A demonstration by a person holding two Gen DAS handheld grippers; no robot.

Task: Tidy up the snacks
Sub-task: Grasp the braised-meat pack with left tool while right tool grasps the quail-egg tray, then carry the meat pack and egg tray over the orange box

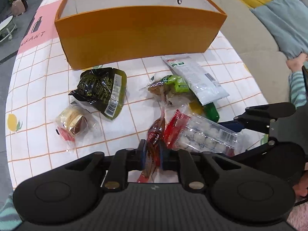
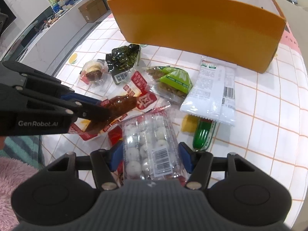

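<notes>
An open orange box (image 1: 134,32) stands at the far side of the table, also in the right wrist view (image 2: 192,25). Snack packs lie in front of it. My left gripper (image 1: 152,154) is shut on a red pack with a brown meat snack (image 1: 155,132); the right wrist view shows that pack (image 2: 123,105) pinched in it (image 2: 104,113). My right gripper (image 2: 151,156) is open, its blue pads on either side of a clear pack of white balls (image 2: 150,146), which also shows in the left wrist view (image 1: 204,136). The right gripper (image 1: 238,123) reaches in from the right there.
A dark green pack (image 1: 104,90), a wrapped pastry (image 1: 73,121), a green nut pack (image 2: 173,80), a long white pack (image 2: 213,88) and a green-and-yellow pack (image 2: 202,136) lie on the checked tablecloth (image 1: 38,77). A beige sofa (image 1: 250,38) is behind the table.
</notes>
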